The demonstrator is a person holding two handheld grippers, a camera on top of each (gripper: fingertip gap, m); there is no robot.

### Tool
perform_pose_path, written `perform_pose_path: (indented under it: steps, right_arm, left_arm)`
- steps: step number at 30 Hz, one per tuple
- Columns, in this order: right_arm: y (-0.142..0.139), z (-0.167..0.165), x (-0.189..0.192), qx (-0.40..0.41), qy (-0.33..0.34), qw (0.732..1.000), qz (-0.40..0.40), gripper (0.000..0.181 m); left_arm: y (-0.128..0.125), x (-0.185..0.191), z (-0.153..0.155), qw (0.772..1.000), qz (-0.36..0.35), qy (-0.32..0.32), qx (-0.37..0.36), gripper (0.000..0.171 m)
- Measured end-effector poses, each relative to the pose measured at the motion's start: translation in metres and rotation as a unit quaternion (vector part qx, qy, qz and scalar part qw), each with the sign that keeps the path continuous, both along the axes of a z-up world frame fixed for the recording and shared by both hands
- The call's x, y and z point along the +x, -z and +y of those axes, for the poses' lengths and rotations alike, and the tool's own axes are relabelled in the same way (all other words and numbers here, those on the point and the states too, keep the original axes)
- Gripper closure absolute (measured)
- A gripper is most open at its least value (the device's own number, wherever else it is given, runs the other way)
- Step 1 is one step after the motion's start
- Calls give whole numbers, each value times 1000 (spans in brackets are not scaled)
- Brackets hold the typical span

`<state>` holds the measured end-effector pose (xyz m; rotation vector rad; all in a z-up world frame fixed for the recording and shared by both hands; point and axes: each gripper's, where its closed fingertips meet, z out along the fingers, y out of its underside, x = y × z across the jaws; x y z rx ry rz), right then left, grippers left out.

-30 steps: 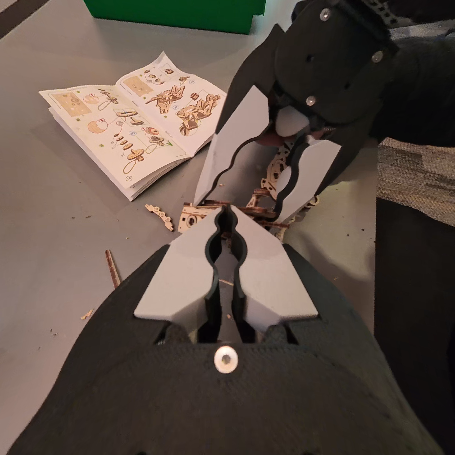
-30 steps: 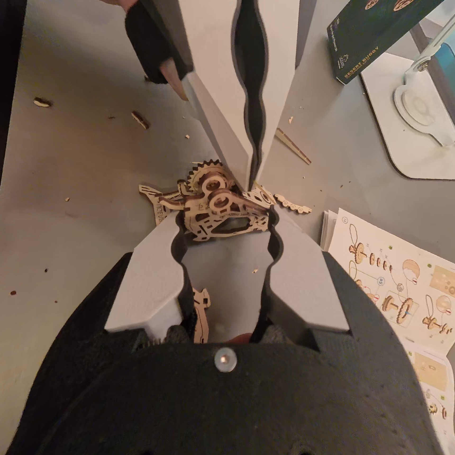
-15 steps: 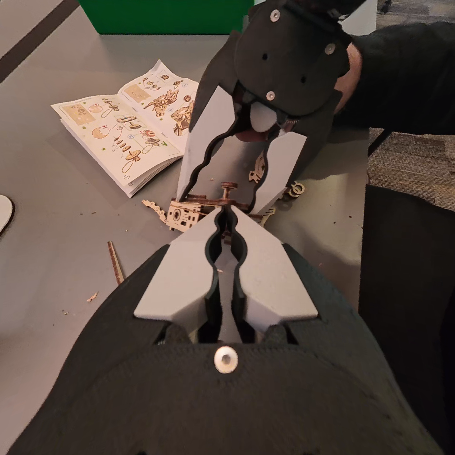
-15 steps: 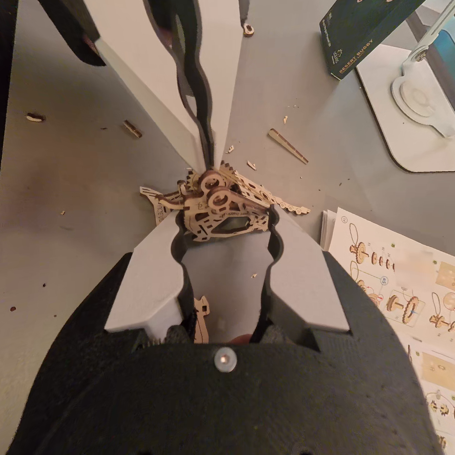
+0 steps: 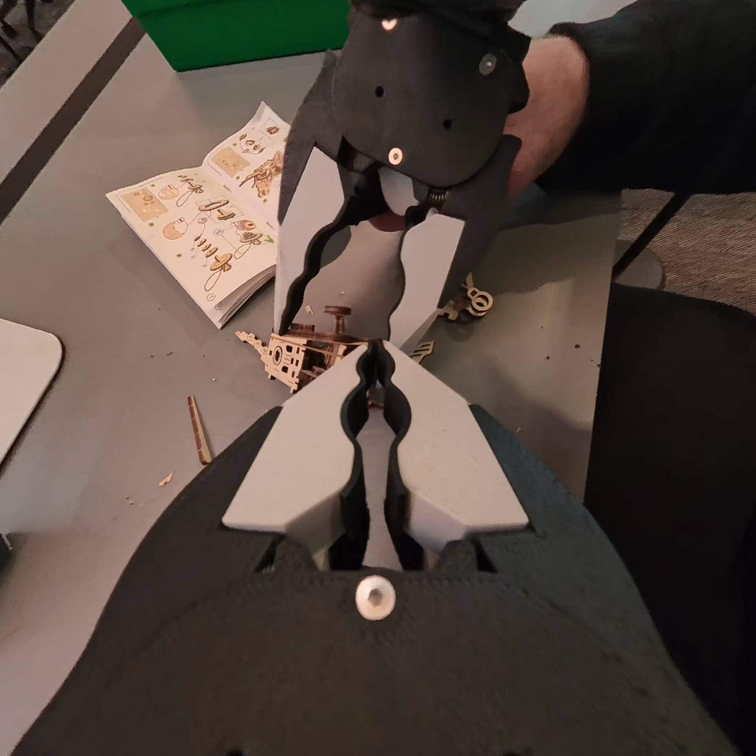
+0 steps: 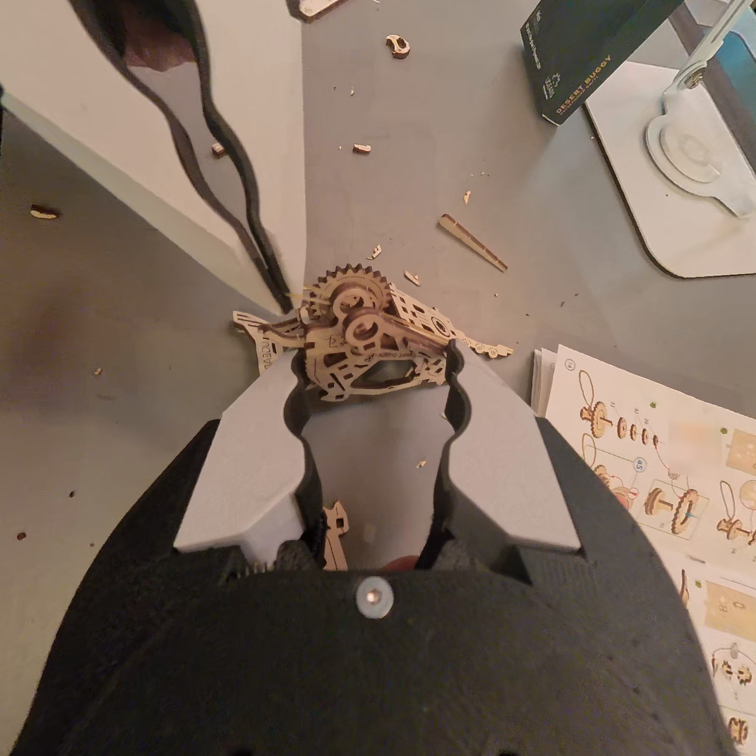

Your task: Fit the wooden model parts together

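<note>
Because the half-built wooden model [image 6: 368, 347] sits on the grey table [image 6: 102, 409] with its flat side frame toward the right gripper [image 6: 373, 364], that gripper straddles it with its jaws spread wide, one fingertip at each end of the frame. This looks like a bracing hold to keep the model from sliding; firm contact at either tip cannot be confirmed.

The left gripper [image 5: 374, 347] comes in from the opposite side with its jaws pressed almost together. In the right wrist view its tips meet at a thin pale sliver [image 6: 298, 296] beside the toothed gear [image 6: 354, 282]. Whether it pinches that sliver or merely touches it cannot be told. The narrow closure suits handling a small, thin part against the braced body.

An open instruction booklet [image 5: 196, 229] lies near the work, presumably for reference. A loose tapered wooden strip [image 6: 472, 241] and scattered offcuts lie apart from the model, untouched. A dark box [image 6: 581, 53] stands at the far edge.
</note>
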<state>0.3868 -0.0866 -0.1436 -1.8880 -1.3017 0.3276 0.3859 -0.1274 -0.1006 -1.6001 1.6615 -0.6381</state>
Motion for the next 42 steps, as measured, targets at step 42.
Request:
perform_pose_path:
  steps: [42]
  right_arm:
    - [0,1,-2,2,12,1000,6,116]
  left_arm:
    - [25,-1,-8,971,75,-15,227,171]
